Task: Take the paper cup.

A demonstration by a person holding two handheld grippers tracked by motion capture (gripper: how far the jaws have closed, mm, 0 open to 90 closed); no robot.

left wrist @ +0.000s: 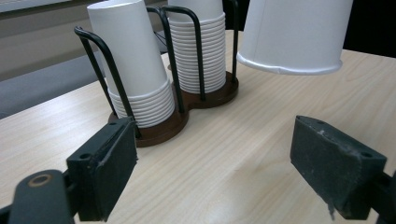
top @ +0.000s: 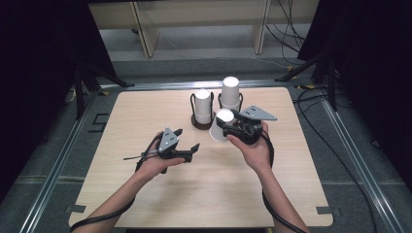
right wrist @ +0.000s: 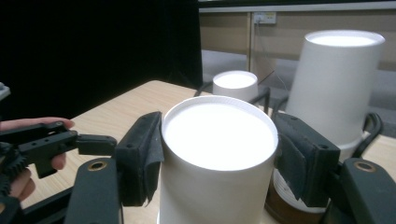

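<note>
Right tongs (right wrist: 219, 154) clamp a paper cup (right wrist: 217, 158), base cropped; left tongs (left wrist: 229, 163) gape empty.

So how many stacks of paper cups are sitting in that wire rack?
2. A shorter stack on the left side of the rack and a taller stack on the right. One more single cup is held upside down in the right tool, off the rack.
</note>
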